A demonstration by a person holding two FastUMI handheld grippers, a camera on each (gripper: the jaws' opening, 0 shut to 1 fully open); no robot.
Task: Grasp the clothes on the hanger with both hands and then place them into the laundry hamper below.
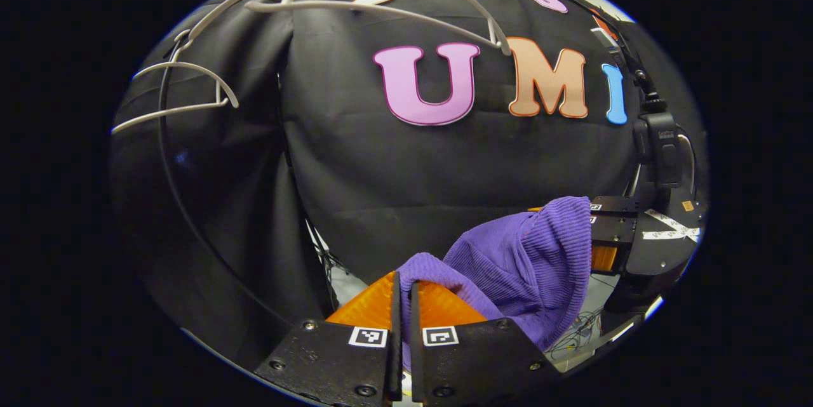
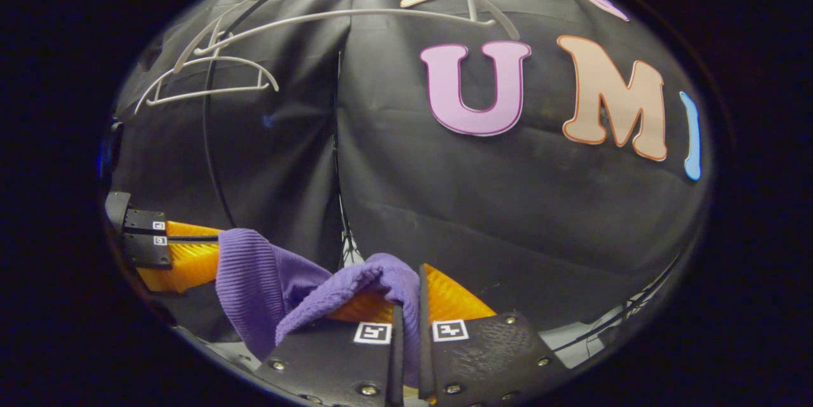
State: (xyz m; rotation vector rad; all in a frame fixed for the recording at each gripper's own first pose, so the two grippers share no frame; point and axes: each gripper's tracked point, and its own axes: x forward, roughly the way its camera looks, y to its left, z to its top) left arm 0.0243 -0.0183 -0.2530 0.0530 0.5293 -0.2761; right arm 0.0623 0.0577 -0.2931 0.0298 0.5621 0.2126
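A purple ribbed garment point(image 1: 521, 261) hangs slack between my two grippers, off the hangers. My left gripper point(image 1: 404, 283) is shut on one bunched end of it, cloth pinched between the fingers. In the left gripper view the right gripper point(image 1: 610, 229) grips the other end at the right. In the right gripper view my right gripper point(image 2: 406, 293) is shut on a fold of the garment point(image 2: 267, 286), and the left gripper point(image 2: 171, 248) holds the far end at the left. Bare pale hangers point(image 1: 381, 7) point(image 2: 336, 13) hang above. The hamper is not seen.
A second bare hanger point(image 1: 184, 93) point(image 2: 209, 80) hangs at the upper left on a thin dark rail point(image 1: 166, 159). The black cloth wall point(image 1: 444, 166) stands close behind. A strip of pale floor with cables point(image 1: 584, 324) lies below.
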